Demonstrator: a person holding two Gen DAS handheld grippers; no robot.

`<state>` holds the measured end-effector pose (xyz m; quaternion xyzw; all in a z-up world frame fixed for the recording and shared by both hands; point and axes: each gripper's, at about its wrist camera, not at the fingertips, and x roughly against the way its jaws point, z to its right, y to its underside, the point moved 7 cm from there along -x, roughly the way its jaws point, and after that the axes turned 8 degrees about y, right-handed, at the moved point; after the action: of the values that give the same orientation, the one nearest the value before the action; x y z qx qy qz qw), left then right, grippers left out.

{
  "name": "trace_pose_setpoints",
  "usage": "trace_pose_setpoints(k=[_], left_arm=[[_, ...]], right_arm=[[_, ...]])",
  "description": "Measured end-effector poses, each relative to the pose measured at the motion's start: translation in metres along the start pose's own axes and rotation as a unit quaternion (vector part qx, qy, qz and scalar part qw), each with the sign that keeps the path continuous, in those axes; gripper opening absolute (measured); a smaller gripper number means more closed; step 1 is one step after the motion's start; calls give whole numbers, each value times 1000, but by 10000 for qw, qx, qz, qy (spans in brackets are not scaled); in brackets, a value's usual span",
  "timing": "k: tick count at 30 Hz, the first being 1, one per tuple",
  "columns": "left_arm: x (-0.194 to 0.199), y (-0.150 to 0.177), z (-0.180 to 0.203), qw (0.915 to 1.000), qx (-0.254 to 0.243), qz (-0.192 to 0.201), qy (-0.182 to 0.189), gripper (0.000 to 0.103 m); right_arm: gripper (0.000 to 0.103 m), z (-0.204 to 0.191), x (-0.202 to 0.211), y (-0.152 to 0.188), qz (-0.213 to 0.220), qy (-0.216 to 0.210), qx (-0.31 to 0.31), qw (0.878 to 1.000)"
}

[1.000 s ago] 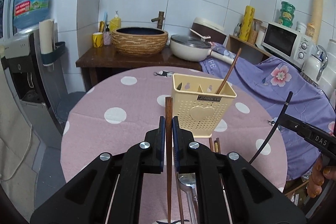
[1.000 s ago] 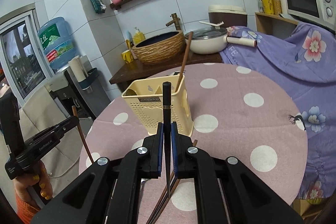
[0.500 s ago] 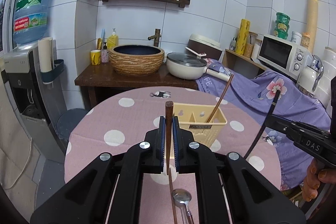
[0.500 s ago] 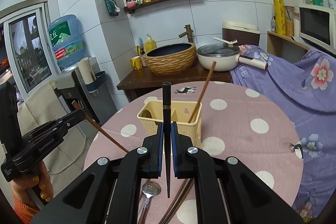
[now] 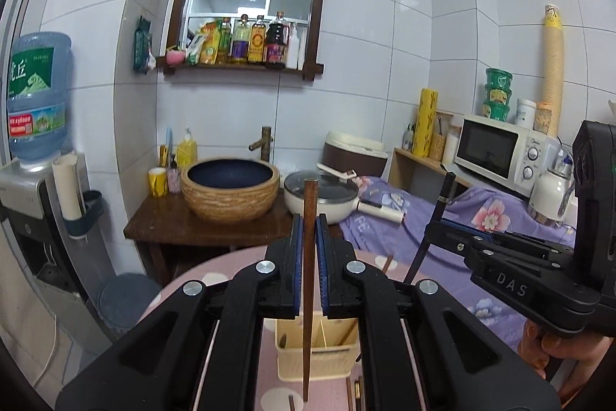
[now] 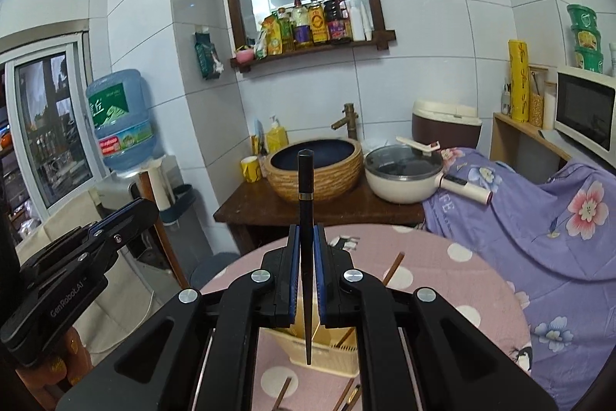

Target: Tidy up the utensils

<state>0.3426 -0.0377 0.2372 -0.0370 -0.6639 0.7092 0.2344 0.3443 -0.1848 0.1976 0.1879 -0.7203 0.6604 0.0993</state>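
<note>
**Operator:** Holding one chopstick in each tool, I'm high over the cream utensil holder [image 5: 312, 353]. My left gripper [image 5: 309, 230] is clamped tight on the brown chopstick [image 5: 308, 295], which hangs nearly upright with its tip in front of the holder's near wall. My right gripper [image 6: 307, 241] is pinched just as tight on the black chopstick [image 6: 307, 249], tip hanging in front of the holder as well.

**Observer:** How much is sorted?

**Operator:** As far as I can see, one brown chopstick [image 6: 392, 268] already leans inside the holder. Several more sticks [image 6: 348, 399] lie on the dotted tablecloth [image 6: 442, 280] on the near side of the holder, partly hidden by my tools.

**Observer:** So mostly undone?

**Operator:** I'd judge it early to midway. Both held sticks need dropping into a compartment, then the loose ones behind. Whether a spoon is left I cannot tell; the gripper bodies cover that patch.
</note>
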Motion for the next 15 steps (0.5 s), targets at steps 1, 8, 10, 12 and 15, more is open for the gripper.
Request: trace_pose_setpoints(k=[1,8,10,12,15], left_arm=[[-4,-5,-1,10000,3,23,-15,7],[-52,-11,-5,9997,41,-151,-167,7],[-64,-4,-8,9996,112,-197,-146,7],[-72,8,-11,9994,155,-279,-140,7],[-79,32,-28,9986,354,-356,-163,8]], right_arm=[[7,0,-2,-5,45,54,15,10000],[7,5,-39,-5,7,333,48,9994],[7,7,-53,6,-90,381,35,9992],[7,10,-66,22,-217,338,-23,9992],[7,13,-79,40,-318,377,-28,9988]])
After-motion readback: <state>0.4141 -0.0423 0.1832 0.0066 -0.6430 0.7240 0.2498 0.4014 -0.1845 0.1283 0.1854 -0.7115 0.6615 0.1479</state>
